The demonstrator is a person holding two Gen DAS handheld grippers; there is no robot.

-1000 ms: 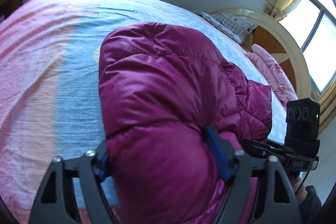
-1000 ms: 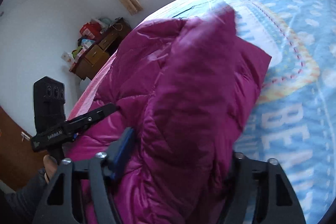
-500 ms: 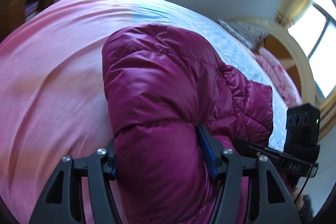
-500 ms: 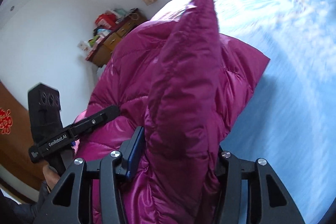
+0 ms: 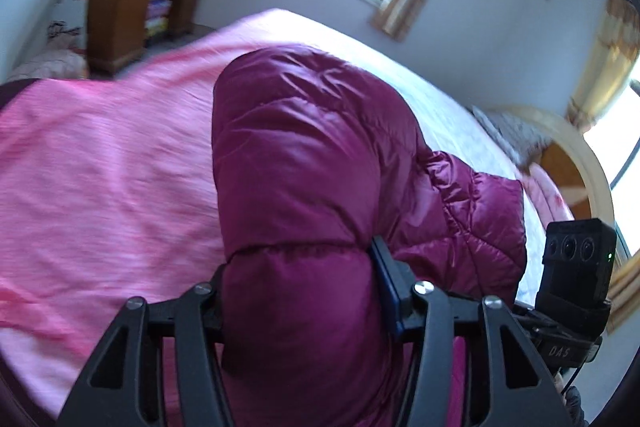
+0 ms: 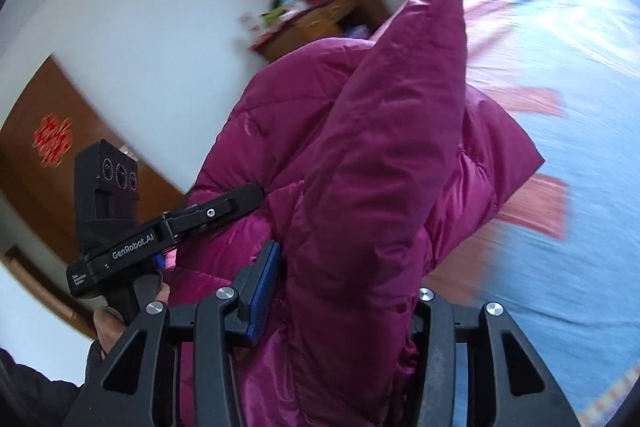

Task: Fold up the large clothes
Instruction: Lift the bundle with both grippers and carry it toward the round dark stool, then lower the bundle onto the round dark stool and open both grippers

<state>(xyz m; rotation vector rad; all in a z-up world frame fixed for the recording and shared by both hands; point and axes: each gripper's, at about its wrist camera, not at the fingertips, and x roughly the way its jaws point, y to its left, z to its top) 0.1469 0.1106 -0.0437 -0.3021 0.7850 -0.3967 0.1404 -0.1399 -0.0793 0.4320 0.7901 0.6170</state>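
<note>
Grippers in mid-fold. The left gripper (image 5: 300, 283) is clamped on a thick roll of a magenta down jacket (image 5: 320, 155), its blue-padded right finger (image 5: 386, 287) pressed into the quilting; the right gripper (image 6: 340, 291) pinches another bunched part of the same down jacket (image 6: 380, 155), one blue pad (image 6: 262, 293) visible against the fabric. Each wrist view also shows the opposite handheld unit just beside the garment. The jacket is gathered between the two tools and held up over the bed (image 5: 100, 167), its loose end hanging toward the pink side of the sheet, nearer the edge facing the wooden desk (image 5: 120, 11) than the curved headboard (image 5: 576, 147). Judged from this pose, the garment appears already doubled over at least once, but no finished, flat bundle lies on the bed; laying it down, squaring the edges and any final fold seem still to be done.
</note>
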